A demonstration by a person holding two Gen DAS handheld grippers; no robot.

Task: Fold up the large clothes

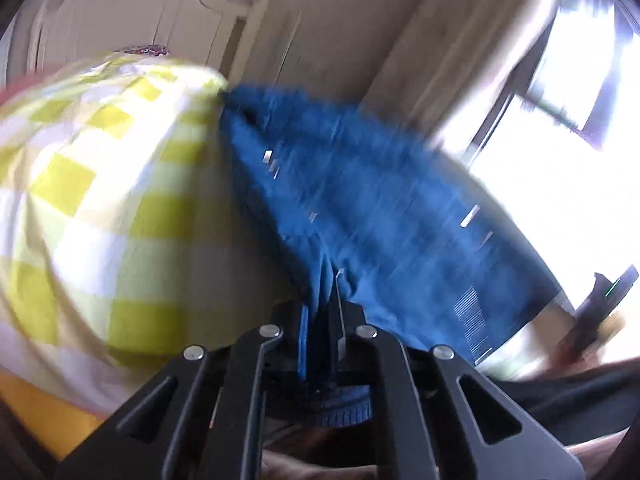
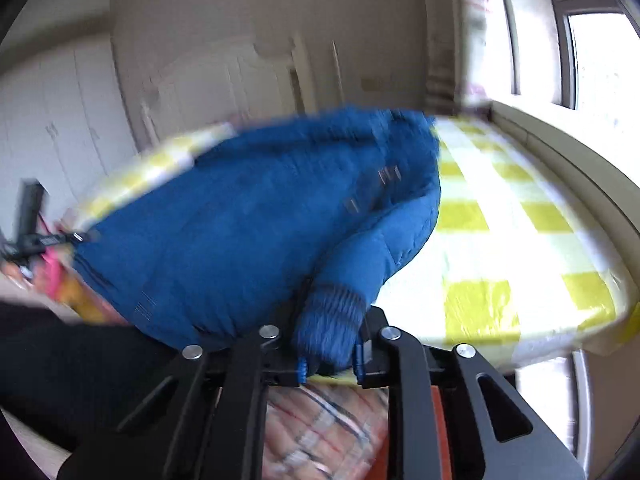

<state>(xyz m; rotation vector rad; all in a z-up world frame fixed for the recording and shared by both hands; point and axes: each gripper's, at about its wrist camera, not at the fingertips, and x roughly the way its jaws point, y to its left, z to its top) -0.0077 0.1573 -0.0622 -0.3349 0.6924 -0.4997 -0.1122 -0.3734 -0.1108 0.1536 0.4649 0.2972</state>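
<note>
A large blue padded jacket (image 1: 360,184) lies spread over a bed with a yellow-and-white checked sheet (image 1: 92,208). My left gripper (image 1: 322,312) is shut on a pinched fold of the jacket's edge, and the cloth rises tight from its jaws. In the right wrist view the same blue jacket (image 2: 240,220) bulges across the bed sheet (image 2: 500,216). My right gripper (image 2: 332,356) is shut on the jacket's ribbed knit cuff (image 2: 332,320) at the end of a sleeve. Both pictures are blurred.
A cream wardrobe with panelled doors (image 1: 132,12) stands behind the bed. A bright window (image 2: 592,60) and its sill run along the bed's right side. A checked quilt (image 2: 320,432) lies below the right gripper. The other gripper (image 1: 604,296) shows dark at the right edge.
</note>
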